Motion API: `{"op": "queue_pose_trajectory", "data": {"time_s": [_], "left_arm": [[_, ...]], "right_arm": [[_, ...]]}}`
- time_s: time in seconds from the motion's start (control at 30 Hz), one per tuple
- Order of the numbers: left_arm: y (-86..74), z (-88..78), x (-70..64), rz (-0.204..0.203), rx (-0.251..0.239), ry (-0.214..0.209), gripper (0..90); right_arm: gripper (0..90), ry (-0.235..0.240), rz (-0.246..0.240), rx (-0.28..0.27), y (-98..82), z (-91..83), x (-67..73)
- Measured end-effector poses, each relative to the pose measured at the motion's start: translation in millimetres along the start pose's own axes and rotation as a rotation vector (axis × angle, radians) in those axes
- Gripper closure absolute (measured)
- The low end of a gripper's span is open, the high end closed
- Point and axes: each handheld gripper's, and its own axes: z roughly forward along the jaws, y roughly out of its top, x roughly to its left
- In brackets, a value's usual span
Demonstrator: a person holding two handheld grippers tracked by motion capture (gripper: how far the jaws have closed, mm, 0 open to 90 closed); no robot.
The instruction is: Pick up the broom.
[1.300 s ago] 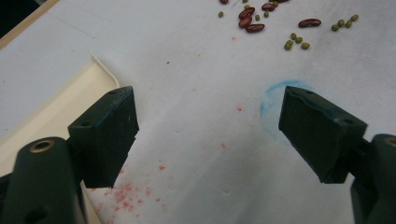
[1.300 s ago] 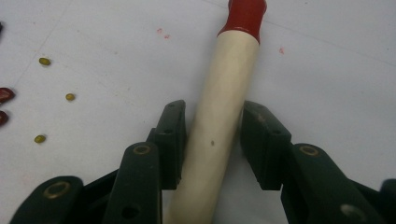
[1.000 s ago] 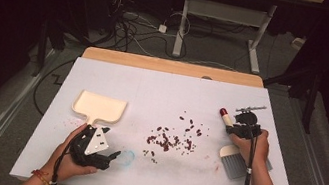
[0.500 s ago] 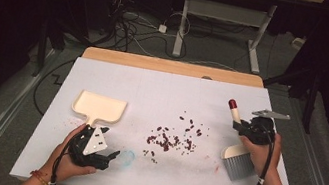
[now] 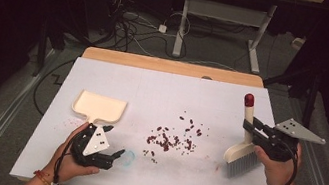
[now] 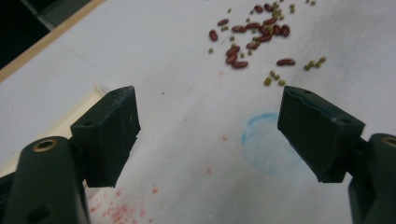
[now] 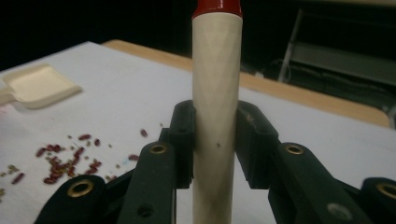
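Two black pads [image 7: 184,140] of the right gripper [image 7: 215,140] are clamping the brush [image 5: 243,149] by its pale handle (red-capped at the top), holding it upright with the bristles touching the table [image 5: 162,92] at its right side. The left gripper [image 5: 116,155] is resting near the front edge with its jaws spread wide and holding nothing, just beside a faint blue ring [image 6: 271,142]. Beans [image 5: 172,137] are lying scattered between the grippers, and the dustpan [image 5: 99,107] is sitting just beyond the left hand [image 5: 72,155].

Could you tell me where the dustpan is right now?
In the high view, the dustpan lies flat on the table's left side, just beyond the open left gripper and left of the scattered beans.
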Motion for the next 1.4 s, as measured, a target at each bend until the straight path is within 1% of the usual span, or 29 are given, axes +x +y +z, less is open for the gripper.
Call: {"op": "queue_pose_trajectory", "data": {"time_s": [0.03,0.07,0.1,0.13,0.17,0.2,0.23,0.27,0.3,0.33,0.37,0.4,0.43,0.5,0.6,0.7,0.73,0.77,0.8,0.97,1.0,1.03,1.07,1.1,1.2,1.23,1.3,1.33,1.4], "left_arm": [[6.6,-3.2,-4.1,0.014,-0.025,-0.009,20.2],[6.6,-3.2,-4.1,0.014,-0.025,-0.009,20.2],[10.7,-4.3,-5.4,0.014,-0.038,-0.020,20.2],[15.4,-4.8,-6.8,0.012,-0.052,-0.033,20.6],[27.8,-4.8,-10.1,0.030,-0.073,-0.047,20.7],[27.8,-4.8,-10.1,0.030,-0.073,-0.047,20.7],[34.5,-4.1,-13.2,0.031,-0.080,-0.071,20.8],[41.5,-3.3,-16.6,0.041,-0.091,-0.086,20.8],[49.0,-1.7,-20.7,0.053,-0.100,-0.099,21.0],[57.1,0.2,-24.7,0.075,-0.105,-0.114,21.0],[65.2,2.9,-29.2,0.082,-0.124,-0.135,21.0],[73.2,5.7,-33.1,0.092,-0.140,-0.162,21.7],[81.0,9.5,-36.5,0.092,-0.160,-0.192,21.8],[94.7,19.4,-41.9,0.071,-0.198,-0.259,23.0],[111.0,36.6,-51.3,0.057,-0.218,-0.287,23.3],[122.4,49.2,-61.0,0.047,-0.234,-0.300,23.5],[125.4,52.8,-63.4,0.039,-0.238,-0.302,23.5],[130.4,59.7,-67.1,0.020,-0.239,-0.305,23.6],[130.4,59.7,-67.1,0.020,-0.239,-0.305,24.0],[134.9,72.2,-69.3,-0.048,-0.240,-0.280,27.6],[135.4,75.3,-68.1,-0.071,-0.234,-0.272,31.6],[135.4,75.3,-68.1,-0.071,-0.234,-0.272,33.0],[135.3,76.3,-67.1,-0.080,-0.235,-0.273,34.3],[135.1,77.2,-66.2,-0.087,-0.232,-0.266,34.3],[133.1,79.2,-63.2,-0.091,-0.223,-0.260,41.0],[132.1,79.3,-62.4,-0.093,-0.221,-0.256,48.0],[130.3,79.6,-60.3,-0.089,-0.218,-0.262,49.4],[129.7,79.4,-59.5,-0.088,-0.215,-0.264,55.3],[129.0,79.1,-58.2,-0.077,-0.200,-0.253,55.9]], "right_arm": [[70.6,0.004,-0.003,-0.003,3.4,-1.2,2.2],[70.6,0.005,-0.007,-0.018,6.2,-2.5,5.1],[70.6,0.005,-0.007,-0.018,6.2,-2.5,5.1],[70.6,0.022,-0.016,-0.039,11.2,-3.6,11.9],[70.6,0.024,-0.018,-0.045,13.9,-3.8,16.5],[70.6,0.024,-0.018,-0.045,13.9,-3.8,16.5],[70.6,0.027,-0.034,-0.066,19.2,-4.2,27.4],[70.6,0.027,-0.034,-0.066,19.2,-4.2,27.4],[70.5,0.032,-0.064,-0.082,24.9,-3.5,39.8],[70.5,0.037,-0.072,-0.093,27.4,-2.7,45.9],[70.5,0.037,-0.072,-0.093,27.4,-2.7,45.9],[70.5,0.051,-0.084,-0.105,32.4,0.1,57.1],[70.5,0.055,-0.087,-0.117,34.3,1.6,62.8],[70.5,0.065,-0.106,-0.122,38.0,5.1,73.7],[70.5,0.059,-0.137,-0.131,41.2,10.2,89.6],[70.5,0.059,-0.151,-0.141,41.9,15.4,101.6],[70.5,0.059,-0.151,-0.141,41.9,15.4,101.6],[70.5,0.064,-0.152,-0.147,41.8,19.2,107.5],[70.5,0.066,-0.149,-0.145,41.6,21.0,110.3],[70.5,0.076,-0.157,-0.144,40.6,26.0,119.6],[70.5,0.080,-0.159,-0.146,39.9,27.0,123.5],[70.5,0.080,-0.159,-0.146,39.9,27.0,123.5],[70.4,0.088,-0.164,-0.145,39.2,27.8,127.3],[70.4,0.088,-0.164,-0.145,39.2,27.8,127.3],[70.4,0.096,-0.176,-0.146,37.6,28.1,132.9],[70.4,0.096,-0.179,-0.148,36.8,27.3,135.3],[70.4,0.099,-0.182,-0.150,36.5,26.8,136.3],[70.3,0.094,-0.186,-0.157,36.3,25.1,137.9],[70.3,0.097,-0.189,-0.157,36.5,24.5,138.2]]}}
